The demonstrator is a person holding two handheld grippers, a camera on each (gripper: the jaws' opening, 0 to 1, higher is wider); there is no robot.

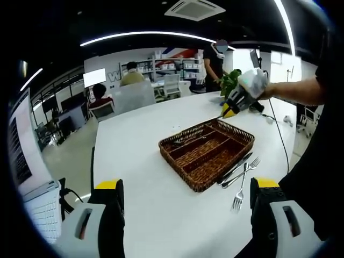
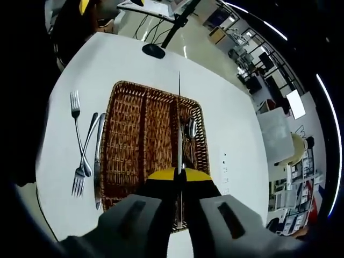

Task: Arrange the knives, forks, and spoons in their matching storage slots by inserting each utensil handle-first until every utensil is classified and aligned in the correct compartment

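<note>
A brown wicker tray (image 1: pixel 183 157) with three long slots lies on the white table. My right gripper (image 2: pixel 179 173) hangs over the wicker tray (image 2: pixel 126 134), shut on a knife (image 2: pixel 179 107) whose thin blade points ahead along the divider. A spoon (image 2: pixel 191 129) lies in the right-hand slot. Beside the tray, two forks (image 2: pixel 79 177) cross next to another knife (image 2: pixel 98 156). In the left gripper view my left gripper (image 1: pixel 186 185) stands open and low over the bare table, short of the tray. The right gripper (image 1: pixel 230 111) is at the tray's far corner, and the loose forks (image 1: pixel 242 185) lie to the right.
A black round stand base (image 2: pixel 153 51) with a pole sits past the tray's far end. A green plant (image 1: pixel 231 80) stands at the table's far side. An open laptop (image 1: pixel 37 209) is at the left. People sit at desks in the background.
</note>
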